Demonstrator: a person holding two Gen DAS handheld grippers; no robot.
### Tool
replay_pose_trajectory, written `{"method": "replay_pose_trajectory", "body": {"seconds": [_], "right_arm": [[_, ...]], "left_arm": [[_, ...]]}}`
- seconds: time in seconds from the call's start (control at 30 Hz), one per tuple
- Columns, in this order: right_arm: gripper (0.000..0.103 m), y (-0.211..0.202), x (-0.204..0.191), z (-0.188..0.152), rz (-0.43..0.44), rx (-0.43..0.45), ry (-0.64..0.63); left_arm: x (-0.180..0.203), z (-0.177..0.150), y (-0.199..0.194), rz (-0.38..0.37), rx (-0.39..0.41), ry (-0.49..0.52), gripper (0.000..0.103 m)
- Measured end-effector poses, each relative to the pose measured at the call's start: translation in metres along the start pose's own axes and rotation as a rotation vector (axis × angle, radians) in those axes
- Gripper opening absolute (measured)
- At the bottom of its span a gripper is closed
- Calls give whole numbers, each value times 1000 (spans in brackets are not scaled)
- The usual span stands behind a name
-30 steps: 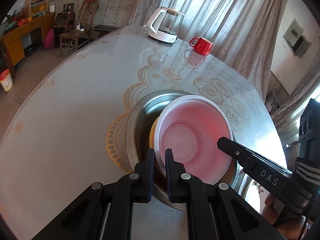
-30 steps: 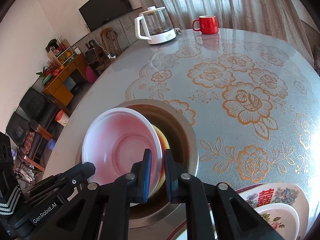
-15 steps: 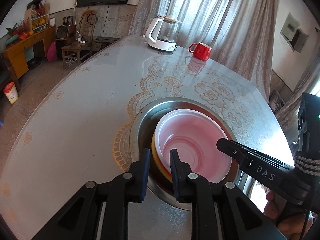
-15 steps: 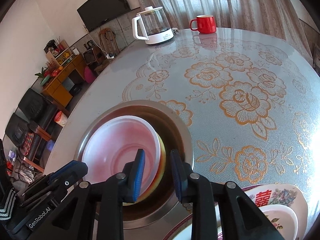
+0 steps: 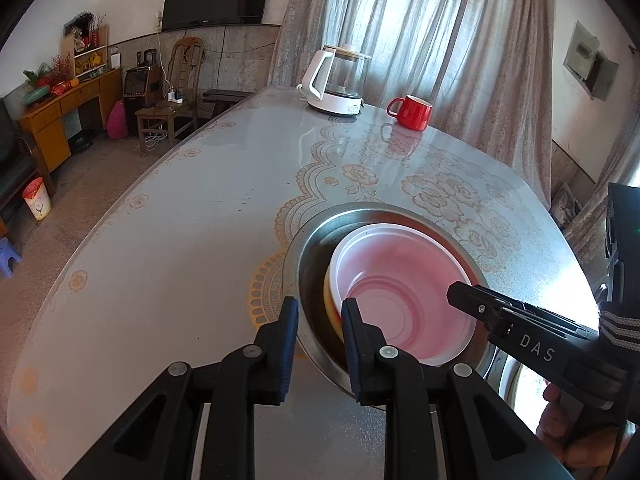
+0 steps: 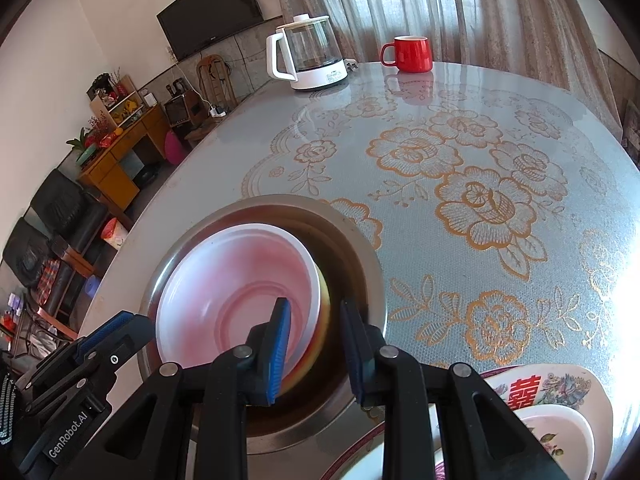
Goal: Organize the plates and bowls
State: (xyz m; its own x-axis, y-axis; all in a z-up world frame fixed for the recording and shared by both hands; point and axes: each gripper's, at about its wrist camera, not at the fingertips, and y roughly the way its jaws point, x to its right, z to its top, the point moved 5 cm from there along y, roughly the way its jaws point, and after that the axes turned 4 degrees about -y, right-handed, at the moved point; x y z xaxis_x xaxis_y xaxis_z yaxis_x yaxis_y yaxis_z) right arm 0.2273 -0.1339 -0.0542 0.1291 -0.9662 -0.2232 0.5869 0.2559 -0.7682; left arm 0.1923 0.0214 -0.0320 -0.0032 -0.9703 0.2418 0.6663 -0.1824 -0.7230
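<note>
We judge the pink bowl (image 5: 404, 292) nested in the steel basin (image 6: 360, 256); left gripper (image 5: 319, 320) and right gripper (image 6: 316, 328) spread, holding nothing, so next we take the floral plates (image 6: 560, 392) beside the basin.

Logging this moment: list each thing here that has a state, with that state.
Left tool: open, holding nothing.
Right tool: open, holding nothing.
Pink bowl: upright, nested on a yellow dish inside the steel basin.
Red mug: upright on the table.
Kettle: upright, lid on.

We see the left gripper (image 5: 319, 314) with jaws parted, gripping nothing. The right gripper (image 6: 314, 320) matches it (jaws likewise apart), angled in from the right.
</note>
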Motion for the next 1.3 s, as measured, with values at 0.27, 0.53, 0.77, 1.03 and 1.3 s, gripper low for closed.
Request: {"method": "replay_pose_trajectory", "body": {"seconds": [0.27, 0.53, 0.77, 1.03, 1.3], "right_arm": [[25, -4, 0, -4, 15, 6, 7], [25, -16, 0, -10, 22, 30, 19], [26, -26, 3, -13, -4, 54, 22], [29, -28, 14, -16, -21, 57, 52], [29, -23, 20, -14, -44, 54, 60]], "left_arm": [[-4, -4, -4, -2, 6, -9, 24], [-7, -6, -6, -1, 6, -27, 26], [-10, -8, -6, 1, 6, -44, 26], [-13, -10, -6, -2, 1, -61, 26], [-37, -1, -9, -23, 26, -202, 33]]}}
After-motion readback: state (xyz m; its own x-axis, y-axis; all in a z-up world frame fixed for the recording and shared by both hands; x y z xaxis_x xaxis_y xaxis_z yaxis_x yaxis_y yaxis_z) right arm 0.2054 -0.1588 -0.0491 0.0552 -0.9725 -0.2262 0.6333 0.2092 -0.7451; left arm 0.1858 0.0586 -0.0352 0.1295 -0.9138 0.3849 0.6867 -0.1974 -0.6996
